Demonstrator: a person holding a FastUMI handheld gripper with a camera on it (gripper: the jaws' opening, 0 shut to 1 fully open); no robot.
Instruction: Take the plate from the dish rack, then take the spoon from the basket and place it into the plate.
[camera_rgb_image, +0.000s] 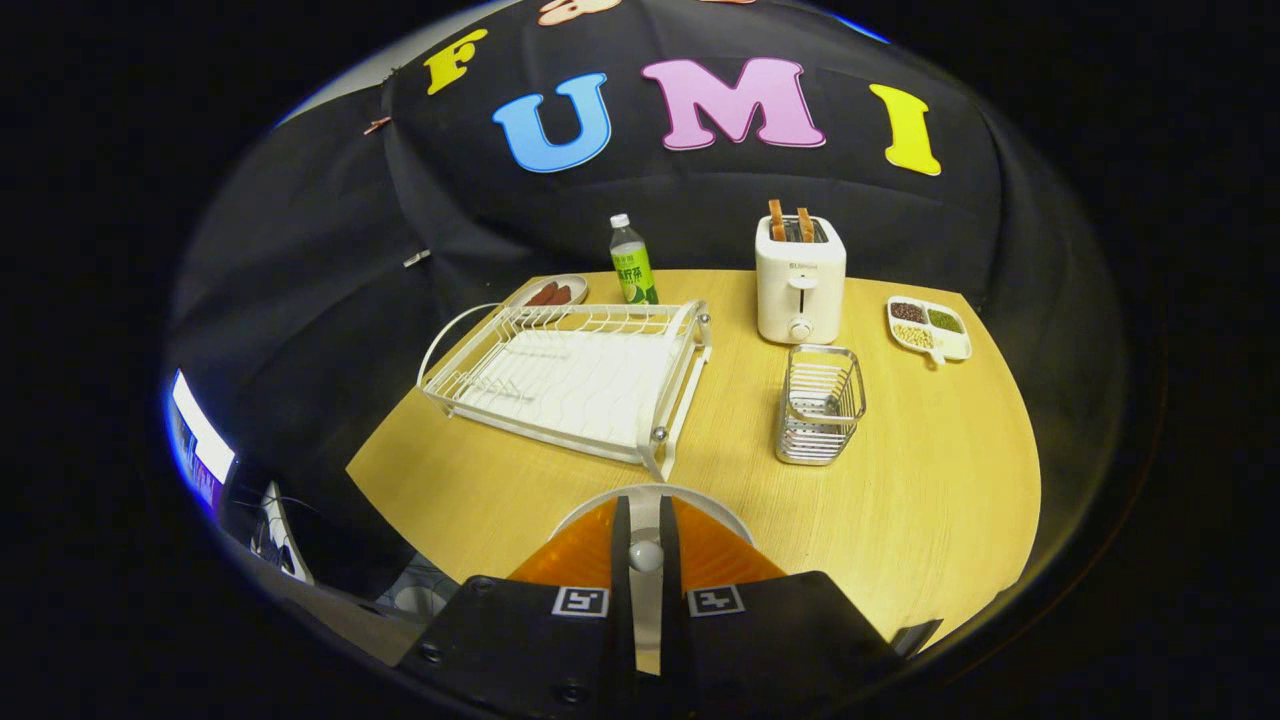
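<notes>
Nearest the lens, at the bottom centre of the frame, I am seeing the claw (645, 512) with its two fingers drawn almost together, clamping a slim white piece with a rounded end that I am taking to be the spoon (646, 556). Just beyond the fingertips the white rim of the plate (720, 510) is arcing across, lying on the tabletop (900, 500), so the spoon is hanging over the plate's near side.

Moving from the left, the dish rack (570, 375) is sitting in the centre left with no plate in it. Behind it a small dish (553, 293) of sausages and a green bottle (632, 262) are standing. Right of centre the toaster (800, 280) is holding two slices, and in front of it the wire basket (820, 405) is looking emptied. Further right a divided dish (928, 327) is showing beans and grains.

I am judging that the plate step is done and the final step is in hand. Next I am needing to lower the claw until the spoon is resting inside the rim, then part the fingers gently so it is not sliding off onto the wood.
</notes>
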